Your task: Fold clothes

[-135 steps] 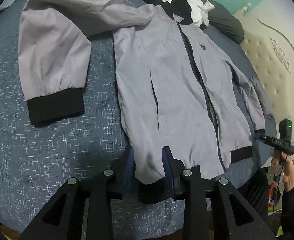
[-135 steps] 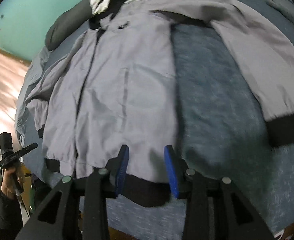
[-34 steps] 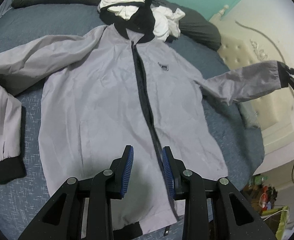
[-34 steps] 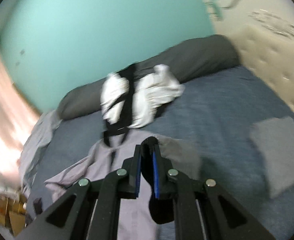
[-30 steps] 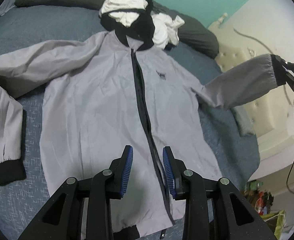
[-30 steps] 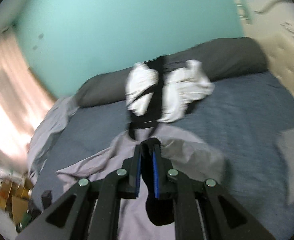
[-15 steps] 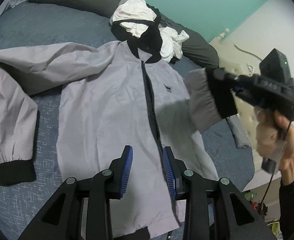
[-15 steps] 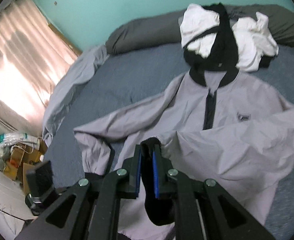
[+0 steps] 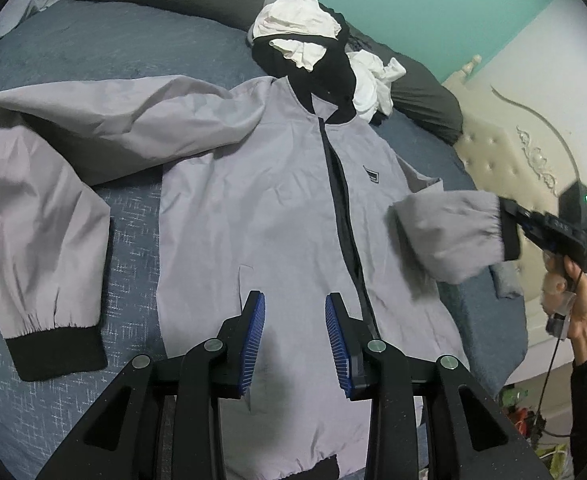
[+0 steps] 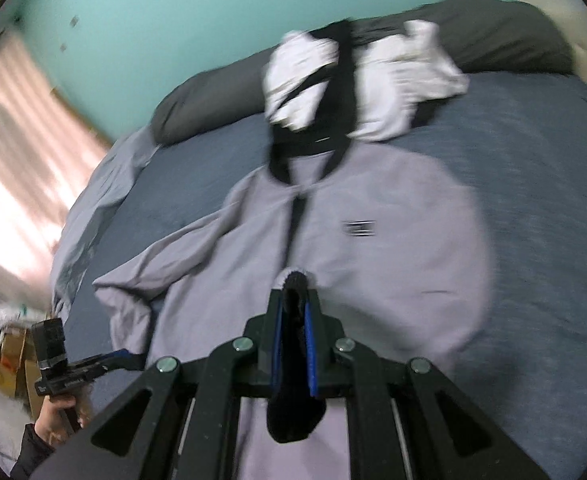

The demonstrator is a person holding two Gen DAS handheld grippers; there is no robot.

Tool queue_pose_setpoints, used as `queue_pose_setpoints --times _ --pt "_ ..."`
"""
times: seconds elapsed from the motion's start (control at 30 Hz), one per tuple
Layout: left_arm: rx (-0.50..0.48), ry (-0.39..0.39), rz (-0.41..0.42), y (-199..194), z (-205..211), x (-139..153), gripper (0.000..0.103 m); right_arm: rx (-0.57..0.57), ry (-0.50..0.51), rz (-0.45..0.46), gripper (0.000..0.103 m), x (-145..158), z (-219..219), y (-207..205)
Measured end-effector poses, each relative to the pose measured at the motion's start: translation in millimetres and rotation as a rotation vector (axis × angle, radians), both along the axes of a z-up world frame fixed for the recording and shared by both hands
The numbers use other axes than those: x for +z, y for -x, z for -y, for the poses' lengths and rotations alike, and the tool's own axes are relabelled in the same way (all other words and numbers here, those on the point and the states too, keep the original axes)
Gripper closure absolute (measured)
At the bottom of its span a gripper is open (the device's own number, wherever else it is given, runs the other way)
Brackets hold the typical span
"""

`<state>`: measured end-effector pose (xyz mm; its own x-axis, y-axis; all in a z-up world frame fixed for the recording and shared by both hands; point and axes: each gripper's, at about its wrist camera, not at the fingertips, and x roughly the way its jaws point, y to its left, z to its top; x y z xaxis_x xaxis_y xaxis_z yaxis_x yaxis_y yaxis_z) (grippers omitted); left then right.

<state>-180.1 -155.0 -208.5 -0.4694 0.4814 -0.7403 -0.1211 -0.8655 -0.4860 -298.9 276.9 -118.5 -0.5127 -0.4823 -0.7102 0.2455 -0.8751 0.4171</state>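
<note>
The grey jacket lies face up on the bed, collar toward the pillows. Its sleeve, stretched away from the body a second ago, has now come in over the jacket's chest, so the first sleeve fold is nearly laid. The right gripper is clamped on the black cuff, pointing down at the zip; its view is blurred, so contact is probably not yet made. The left gripper, jaws apart and empty, hovers above the jacket's hem.
</note>
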Motion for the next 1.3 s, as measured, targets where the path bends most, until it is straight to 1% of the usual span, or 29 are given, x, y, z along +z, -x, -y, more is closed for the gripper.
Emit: queue_pose_setpoints --times 0.23,0.43,0.53,0.7,0.83,0.93,1.13,1.2,1.27,1.3 --pt "-0.033 0.044 0.009 5 -22 3 0.069 -0.250 -0.021 -0.017 0.094 4 -157 -31" --pt "-0.068 0.088 0.019 6 -42 4 0.069 -0.424 -0.035 -0.022 0.094 -4 -260 -63" --pt "-0.078 0.114 0.029 9 -49 4 0.069 -0.499 -0.036 -0.021 0.094 -9 -303 -73" --pt "-0.091 0.143 0.040 14 -64 5 0.069 -0.595 -0.060 -0.015 0.094 -16 -353 -76" --pt "-0.107 0.158 0.046 18 -77 5 0.069 -0.661 -0.079 0.009 0.094 -29 -384 -73" --pt "-0.121 0.170 0.052 21 -86 3 0.069 -0.699 -0.090 0.030 0.094 -41 -400 -70" --pt "-0.134 0.189 0.067 26 -96 -3 0.069 -0.745 -0.114 0.031 0.094 -49 -420 -60" --pt "-0.136 0.194 0.070 27 -97 -6 0.069 -0.753 -0.130 0.057 0.094 -57 -422 -53" --pt "-0.137 0.196 0.074 28 -98 -8 0.069 -0.754 -0.141 0.121 0.094 -74 -424 -47" --pt "-0.138 0.196 0.076 28 -99 -9 0.069 -0.755 -0.145 0.145 0.091 -81 -424 -46"
